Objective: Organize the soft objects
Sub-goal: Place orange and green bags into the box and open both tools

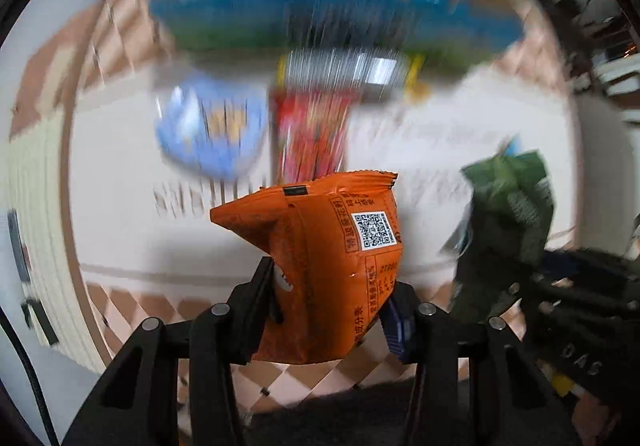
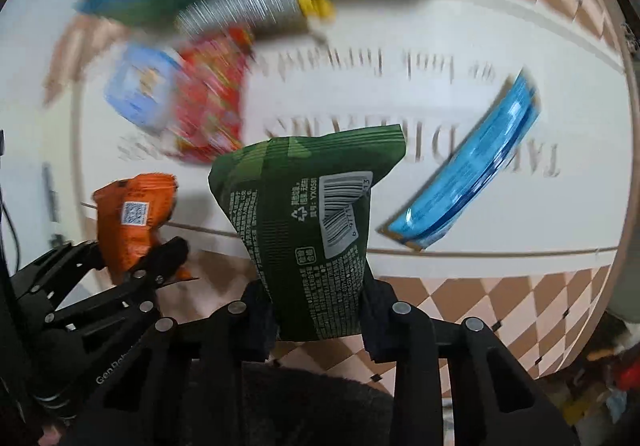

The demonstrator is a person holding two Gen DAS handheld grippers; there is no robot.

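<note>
In the left wrist view my left gripper [image 1: 326, 300] is shut on an orange snack packet [image 1: 320, 250] with a QR code, which hangs above the white mat [image 1: 160, 238]. To its right my right gripper [image 1: 500, 286] carries a dark green packet [image 1: 512, 213]. The right wrist view shows that green packet [image 2: 308, 221], with a barcode, pinched between the right gripper's [image 2: 316, 310] pads. At lower left there, the left gripper [image 2: 132, 266] grips the orange packet [image 2: 132, 217]. Both packets are off the surface.
On the mat lie a light blue packet [image 2: 140, 89], a red packet [image 2: 212, 105], a silver one [image 2: 248, 5] and a bright blue wrapper [image 2: 472, 169]. A blue-green box [image 1: 320, 21] stands at the far edge. Checkered cloth [image 2: 500, 306] surrounds the mat.
</note>
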